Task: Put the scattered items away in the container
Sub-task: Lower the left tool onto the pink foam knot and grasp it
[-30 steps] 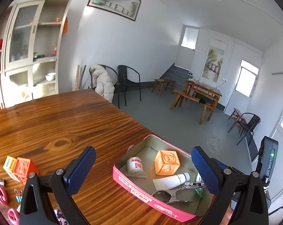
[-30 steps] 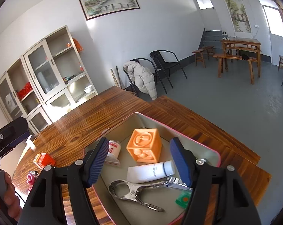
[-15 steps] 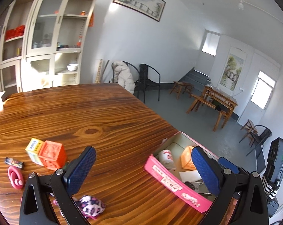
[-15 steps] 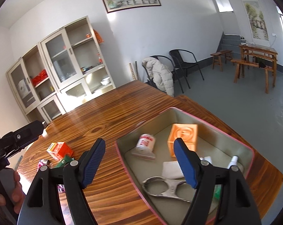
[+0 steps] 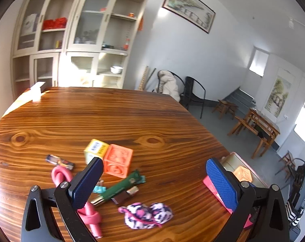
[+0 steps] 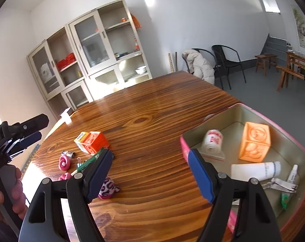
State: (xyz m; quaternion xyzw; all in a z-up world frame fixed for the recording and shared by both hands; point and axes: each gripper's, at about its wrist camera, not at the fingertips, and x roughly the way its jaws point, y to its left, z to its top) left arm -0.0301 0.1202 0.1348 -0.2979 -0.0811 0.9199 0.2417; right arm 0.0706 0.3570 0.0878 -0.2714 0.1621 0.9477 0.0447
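Scattered on the wooden table (image 5: pixel 112 117) lie an orange block (image 5: pixel 117 162), a yellow block (image 5: pixel 96 149), a green flat item (image 5: pixel 122 185), a pink-and-white patterned fabric tie (image 5: pixel 146 214), a pink knotted rope (image 5: pixel 61 176) and a small wrapper (image 5: pixel 59 161). My left gripper (image 5: pixel 154 181) hangs open above them, with nothing between its fingers. The pink tin (image 6: pixel 289 133) at the right holds a pale orange block (image 6: pixel 254 141), a white roll (image 6: pixel 212 141), a white tube (image 6: pixel 255 170) and a metal clip (image 6: pixel 279 184). My right gripper (image 6: pixel 150 173) is open and empty beside the tin's left wall.
A person's hand (image 6: pixel 13 191) holds the left gripper (image 6: pixel 39 128) at the table's left side. A small white object (image 5: pixel 38 87) sits at the far table corner. Cabinets (image 5: pixel 75 40), chairs (image 5: pixel 192 94) and a coat stand beyond the table.
Both views have swung left, away from the tin and onto the scattered items. The tin has slid to the right edge of the left wrist view. The right jaws have spread a little.
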